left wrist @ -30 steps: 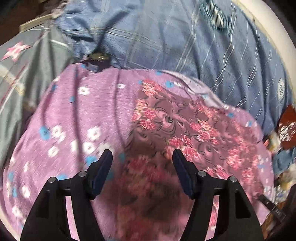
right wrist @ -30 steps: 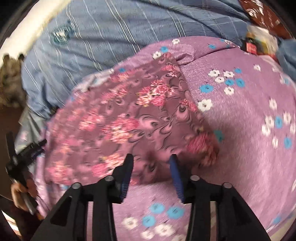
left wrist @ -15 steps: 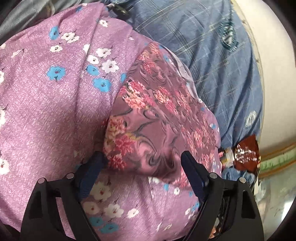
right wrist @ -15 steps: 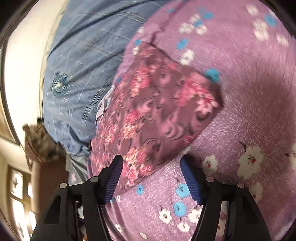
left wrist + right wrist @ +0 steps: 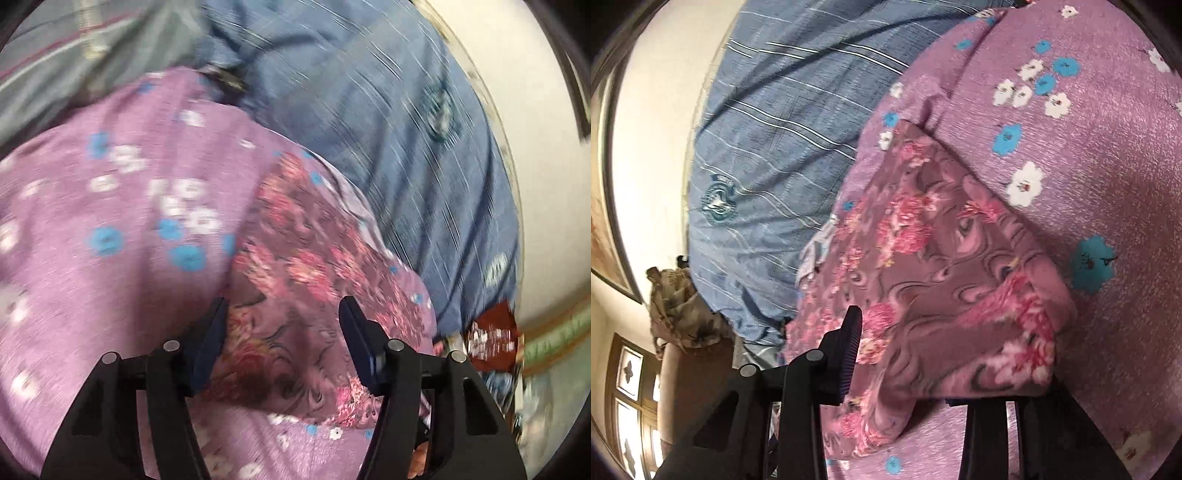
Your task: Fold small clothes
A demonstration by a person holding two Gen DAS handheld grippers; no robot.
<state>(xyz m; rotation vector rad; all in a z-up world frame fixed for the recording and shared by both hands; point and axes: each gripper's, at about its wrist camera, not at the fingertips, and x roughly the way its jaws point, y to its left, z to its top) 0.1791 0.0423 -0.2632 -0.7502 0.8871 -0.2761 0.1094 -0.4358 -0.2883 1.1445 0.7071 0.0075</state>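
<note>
Now both grippers, left gripper (image 5: 280, 325) and right gripper (image 5: 945, 354), are closing, jaws narrowing, on the floral garment (image 5: 934, 266), needing a firm pinch before folding over.

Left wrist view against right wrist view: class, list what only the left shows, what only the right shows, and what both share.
Only the left: a grey striped cloth at the top left, a dark red packet at the right edge, and the left gripper.

Only the right: a framed picture on the wall, a brownish bundle of cloth, a wooden window, and the right gripper, one finger hidden under cloth.

Both: the folded floral garment on the purple flowered sheet, with blue striped bedding behind.
</note>
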